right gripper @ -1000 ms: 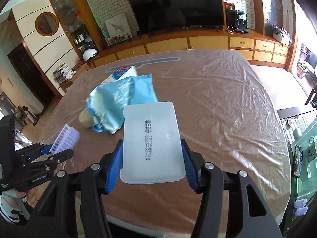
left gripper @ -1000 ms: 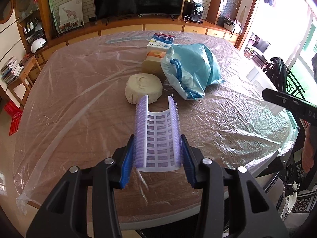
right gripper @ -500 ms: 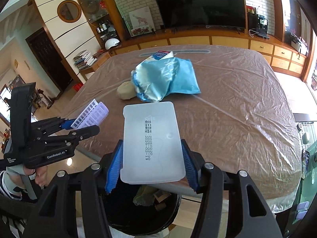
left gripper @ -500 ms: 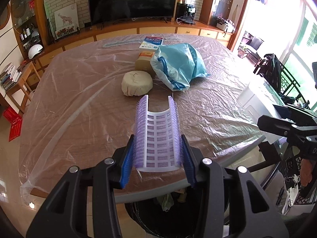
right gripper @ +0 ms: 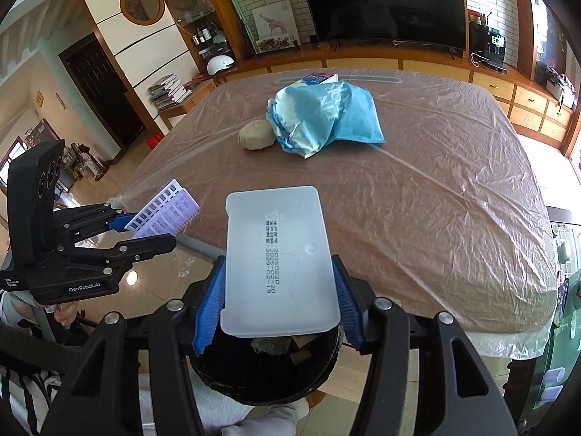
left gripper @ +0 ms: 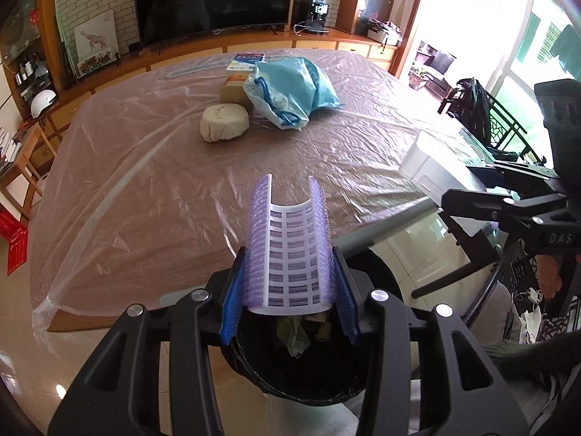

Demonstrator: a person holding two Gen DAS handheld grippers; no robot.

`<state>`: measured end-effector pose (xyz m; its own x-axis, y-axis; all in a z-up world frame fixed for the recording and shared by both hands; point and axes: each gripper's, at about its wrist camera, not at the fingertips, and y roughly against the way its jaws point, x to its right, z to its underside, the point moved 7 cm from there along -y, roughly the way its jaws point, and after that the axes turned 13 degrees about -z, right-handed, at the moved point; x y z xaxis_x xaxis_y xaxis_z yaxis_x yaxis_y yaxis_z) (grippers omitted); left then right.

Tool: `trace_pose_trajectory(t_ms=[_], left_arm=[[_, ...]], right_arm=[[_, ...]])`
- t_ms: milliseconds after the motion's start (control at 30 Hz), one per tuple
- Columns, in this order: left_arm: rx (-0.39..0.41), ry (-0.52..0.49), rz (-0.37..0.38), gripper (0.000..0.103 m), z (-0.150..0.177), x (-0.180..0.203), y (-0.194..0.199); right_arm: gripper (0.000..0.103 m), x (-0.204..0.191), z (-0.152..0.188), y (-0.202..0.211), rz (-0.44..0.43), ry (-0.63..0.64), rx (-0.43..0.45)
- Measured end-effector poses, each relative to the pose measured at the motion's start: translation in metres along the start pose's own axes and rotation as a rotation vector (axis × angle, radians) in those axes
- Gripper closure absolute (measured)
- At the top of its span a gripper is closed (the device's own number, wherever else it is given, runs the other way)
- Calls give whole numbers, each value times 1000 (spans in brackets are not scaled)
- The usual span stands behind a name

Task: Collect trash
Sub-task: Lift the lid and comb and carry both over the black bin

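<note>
At the table's (left gripper: pixel 152 196) near edge, above the bin (right gripper: pixel 268 374) | left gripper (left gripper: pixel 288 290) clamps purple tray (left gripper: pixel 288 243) | right gripper (right gripper: pixel 277 298) clamps white lid (right gripper: pixel 277 261) | plastic-covered top, TV (right gripper: pixel 381 3) behind

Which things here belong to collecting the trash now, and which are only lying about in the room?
Belong to the job:
- purple blister sheet in the left gripper
- white plastic tray in the right gripper
- black bin below both
- blue bag, beige lump, carton on the table

Lying about:
- television
- white helmet
</note>
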<state>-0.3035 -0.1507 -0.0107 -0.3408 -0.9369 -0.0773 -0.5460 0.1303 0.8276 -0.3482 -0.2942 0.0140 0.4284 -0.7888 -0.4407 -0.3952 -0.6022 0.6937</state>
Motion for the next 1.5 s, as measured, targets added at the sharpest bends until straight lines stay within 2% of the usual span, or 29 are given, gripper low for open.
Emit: trace_pose_trajectory(t_ms=[667,1133,1500], left_arm=[[-53,-113,79,58,49,27,14],[-138,-143,60,58,81,30,-7],[-188,-148,30,58,93,32,-32]], right_arm=[[49,-30,44,-6,-60,50,-103],[49,-31,76,-25,-44,92,-201],[49,-29,88,-52,-42,122,-262]])
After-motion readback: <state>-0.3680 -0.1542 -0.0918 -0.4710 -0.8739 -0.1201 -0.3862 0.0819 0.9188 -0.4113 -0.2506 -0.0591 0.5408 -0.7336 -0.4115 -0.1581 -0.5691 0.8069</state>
